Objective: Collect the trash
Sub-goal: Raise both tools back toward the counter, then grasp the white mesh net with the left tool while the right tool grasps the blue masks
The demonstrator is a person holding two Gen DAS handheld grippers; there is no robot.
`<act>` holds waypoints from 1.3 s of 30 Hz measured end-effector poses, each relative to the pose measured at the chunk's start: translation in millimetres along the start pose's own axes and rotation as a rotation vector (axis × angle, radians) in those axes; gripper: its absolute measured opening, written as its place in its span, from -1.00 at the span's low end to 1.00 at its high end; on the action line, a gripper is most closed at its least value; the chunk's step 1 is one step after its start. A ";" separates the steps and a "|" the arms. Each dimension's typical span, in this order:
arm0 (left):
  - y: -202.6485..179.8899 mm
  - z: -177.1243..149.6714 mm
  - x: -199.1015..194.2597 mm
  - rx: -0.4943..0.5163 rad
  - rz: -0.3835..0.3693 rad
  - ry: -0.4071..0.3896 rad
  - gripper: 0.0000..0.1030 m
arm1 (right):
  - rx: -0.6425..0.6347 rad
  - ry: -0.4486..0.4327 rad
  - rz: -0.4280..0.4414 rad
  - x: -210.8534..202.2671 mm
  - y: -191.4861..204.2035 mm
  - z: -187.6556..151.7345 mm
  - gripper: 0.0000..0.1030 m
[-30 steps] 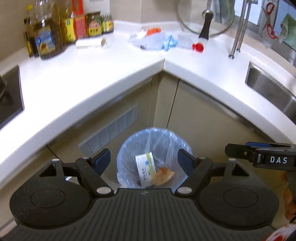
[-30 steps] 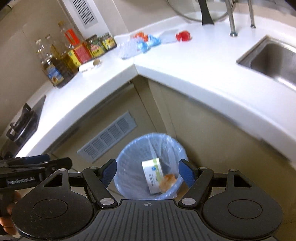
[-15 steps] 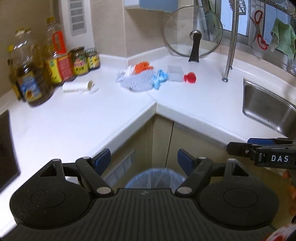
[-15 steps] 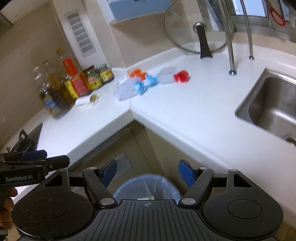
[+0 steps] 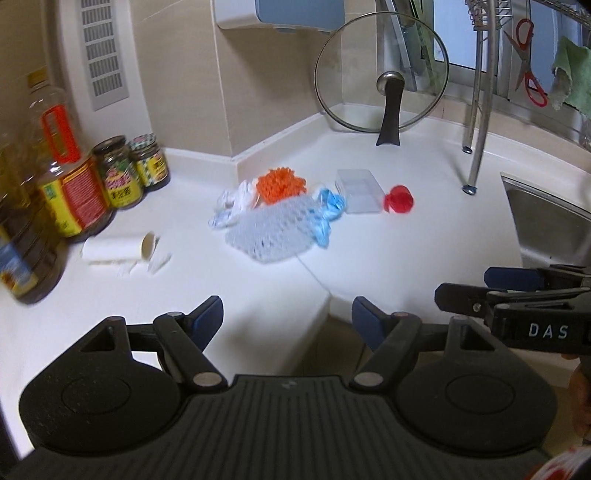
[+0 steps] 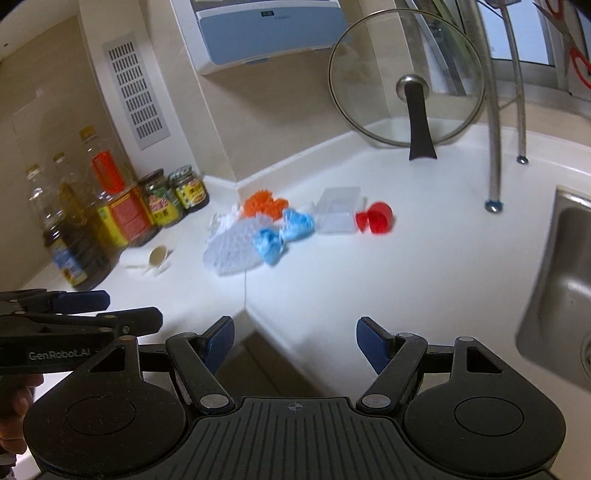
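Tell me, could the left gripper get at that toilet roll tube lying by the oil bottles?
Probably yes. The left gripper holds nothing, its jaws just closing a little, and bare countertop lies between it and the tube. The oil bottles stand close behind, so the approach needs care.

Both views are evenly and rather softly lit from overhead, and the white countertop (image 5: 388,258) reads bright, close to washed out. Daylight shows through the window (image 5: 458,33) at the upper right — pale, without harsh glare. Shadows are faint and short under the glass lid (image 6: 406,74). The fisheye lens bends the walls and edges strongly toward the corners, which darken. Motion blur smears the oil bottles (image 5: 26,192) at the left edge — labels unreadable — while the centre stays fairly sharp.
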State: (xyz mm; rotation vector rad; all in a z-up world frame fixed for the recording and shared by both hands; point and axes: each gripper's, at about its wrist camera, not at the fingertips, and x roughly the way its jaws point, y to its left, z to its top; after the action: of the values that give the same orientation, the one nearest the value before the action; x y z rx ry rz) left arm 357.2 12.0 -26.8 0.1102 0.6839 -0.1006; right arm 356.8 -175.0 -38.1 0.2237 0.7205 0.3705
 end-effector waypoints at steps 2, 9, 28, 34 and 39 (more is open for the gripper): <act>5.8 8.6 14.6 0.006 -0.004 -0.002 0.45 | 0.005 -0.002 -0.006 13.7 0.6 6.7 0.43; 22.4 31.0 68.0 0.037 -0.022 0.006 0.41 | 0.020 0.004 -0.029 54.9 -0.7 23.6 0.43; 31.9 47.0 135.5 0.086 -0.124 0.028 -0.33 | 0.095 0.002 -0.032 96.0 -12.7 44.2 0.43; 43.5 44.4 127.2 0.066 -0.130 -0.003 -0.73 | 0.071 0.002 -0.021 103.2 -4.2 44.9 0.43; 63.8 44.9 107.5 0.007 -0.099 -0.038 -0.74 | 0.042 0.004 -0.006 110.6 5.2 46.3 0.42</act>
State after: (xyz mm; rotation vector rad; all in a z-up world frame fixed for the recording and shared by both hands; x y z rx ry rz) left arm 476.3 63.0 -56.1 0.0806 0.6510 -0.1995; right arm 463.3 -129.0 -68.8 0.2602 0.7334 0.3506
